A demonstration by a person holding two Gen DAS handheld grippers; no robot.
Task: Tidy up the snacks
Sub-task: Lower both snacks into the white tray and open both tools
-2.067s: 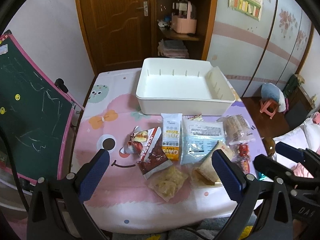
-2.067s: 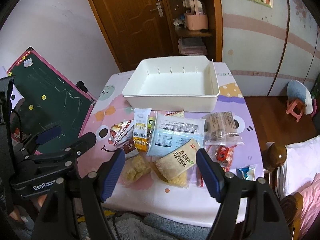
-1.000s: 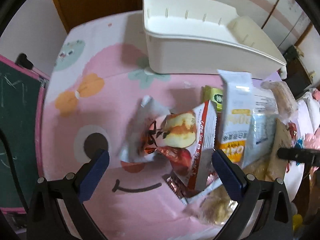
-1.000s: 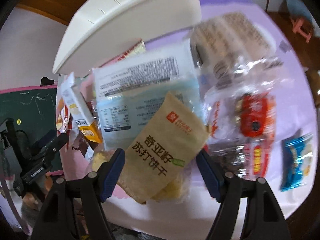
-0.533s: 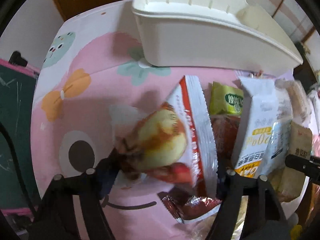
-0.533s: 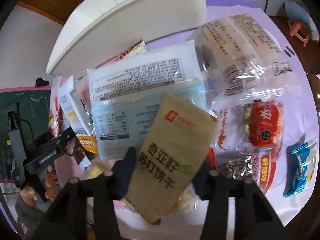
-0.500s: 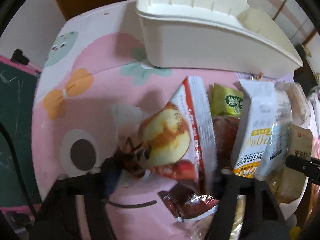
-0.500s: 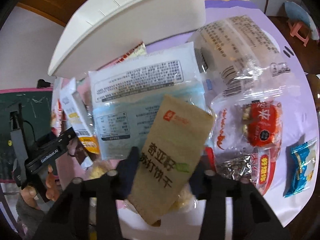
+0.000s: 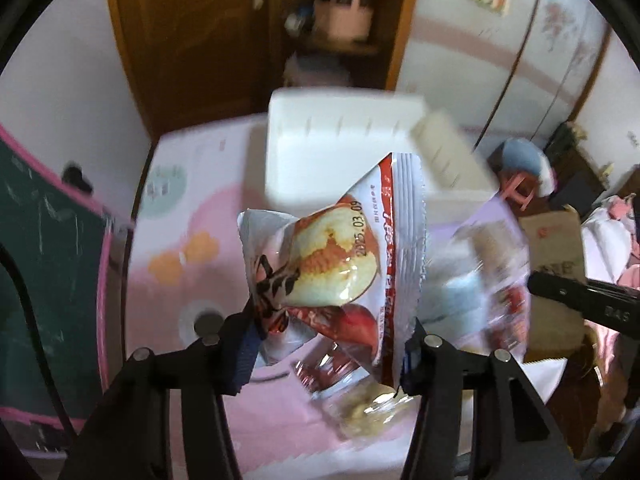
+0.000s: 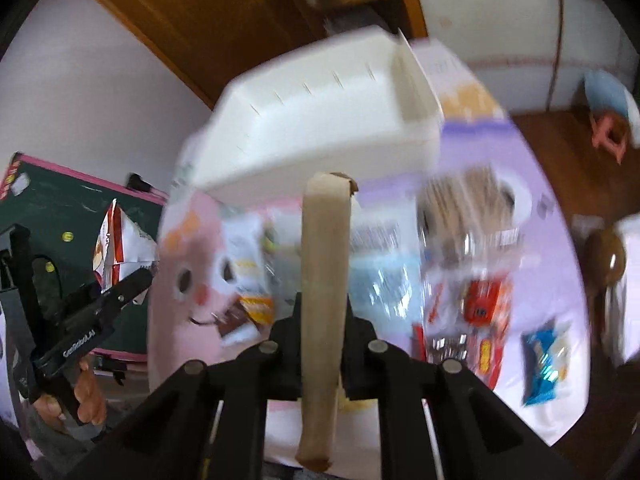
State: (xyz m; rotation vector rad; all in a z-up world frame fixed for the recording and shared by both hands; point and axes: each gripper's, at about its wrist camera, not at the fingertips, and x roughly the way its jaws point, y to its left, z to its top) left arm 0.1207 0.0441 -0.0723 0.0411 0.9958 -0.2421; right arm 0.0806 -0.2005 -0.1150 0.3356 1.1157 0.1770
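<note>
Blurred table (image 10: 540, 240) snacks — both grippers (image 9: 328, 344) (image 10: 322, 320) clamp packets.

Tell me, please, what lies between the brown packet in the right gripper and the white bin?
In the right wrist view, nothing stands between them: the brown packet is held edge-on, its top edge overlapping the white bin's near wall. Loose snack packets lie lower, beside it.

Apparently "2025.03.09" on snack packet (image 9: 340, 264)

Off my table's (image 9: 192, 184) left edge leaned a green chalkboard (image 9: 44, 240); beyond its far edge stood a wooden door (image 9: 192, 40).
</note>
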